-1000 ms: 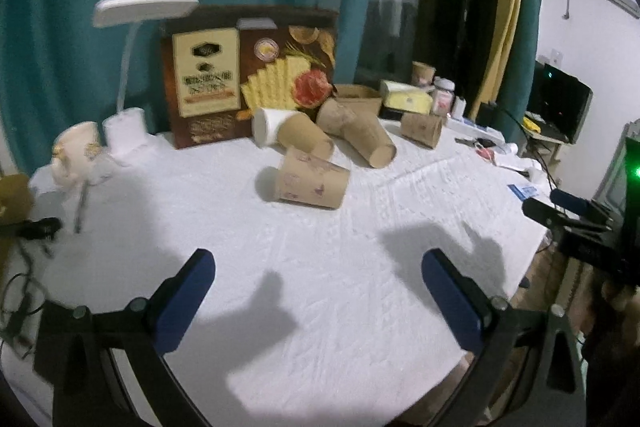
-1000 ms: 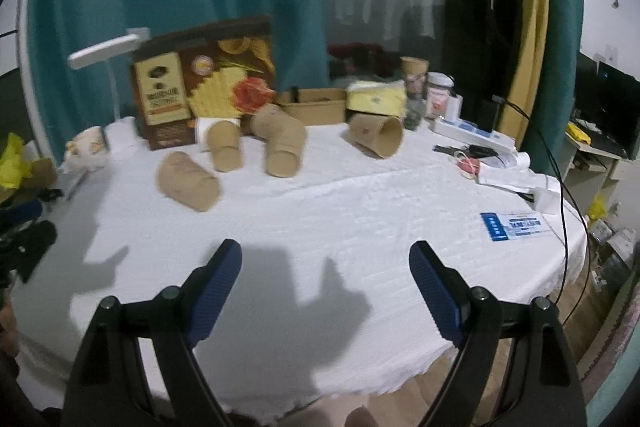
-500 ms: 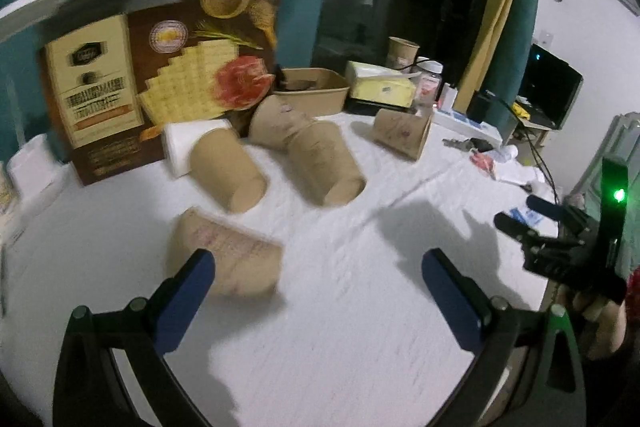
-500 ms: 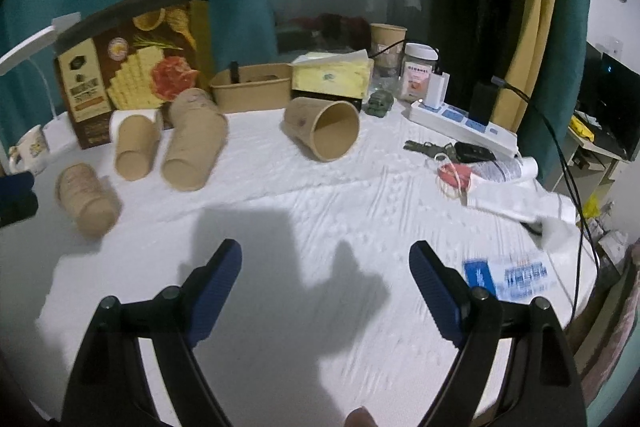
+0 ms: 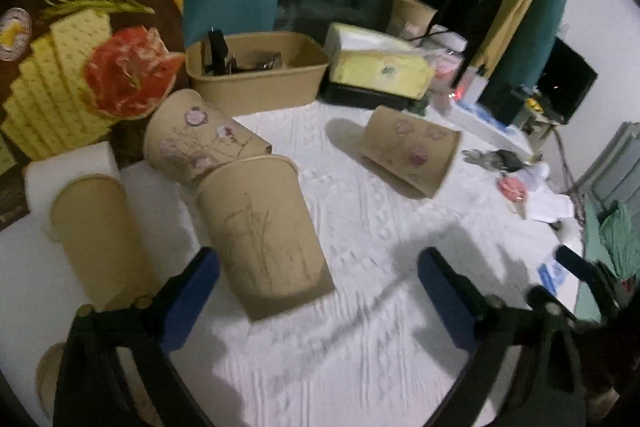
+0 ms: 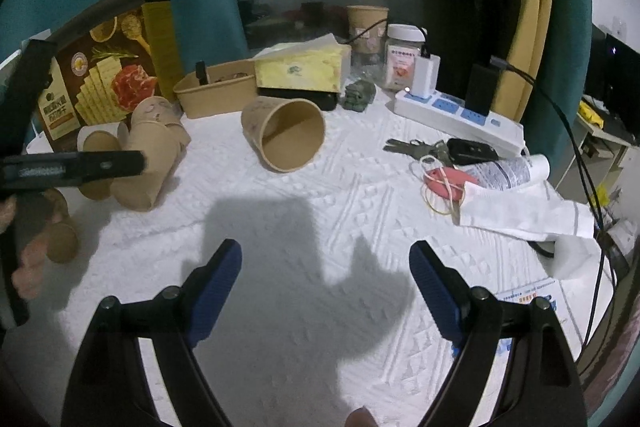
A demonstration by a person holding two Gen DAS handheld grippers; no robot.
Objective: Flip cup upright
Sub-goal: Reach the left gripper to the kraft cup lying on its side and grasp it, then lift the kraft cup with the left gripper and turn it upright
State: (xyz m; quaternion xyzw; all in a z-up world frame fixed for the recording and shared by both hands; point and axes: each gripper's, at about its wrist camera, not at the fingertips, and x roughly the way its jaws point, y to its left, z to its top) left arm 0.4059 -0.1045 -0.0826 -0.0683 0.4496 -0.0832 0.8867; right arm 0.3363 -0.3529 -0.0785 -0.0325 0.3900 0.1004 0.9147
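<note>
Brown cracker box [image 6: 86, 95], lettering illegible

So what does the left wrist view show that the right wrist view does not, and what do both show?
Only the left wrist view shows the left tongs from behind, open, with a lying cup just ahead of their left finger and nothing between the pads; their jaws have just been closing.

Only the right wrist view shows the power strip, the keys, the jar and the right tongs, open and empty.

Both show the lone lying cup, the cardboard tray, the yellow tissue pack and the cracker box.
</note>
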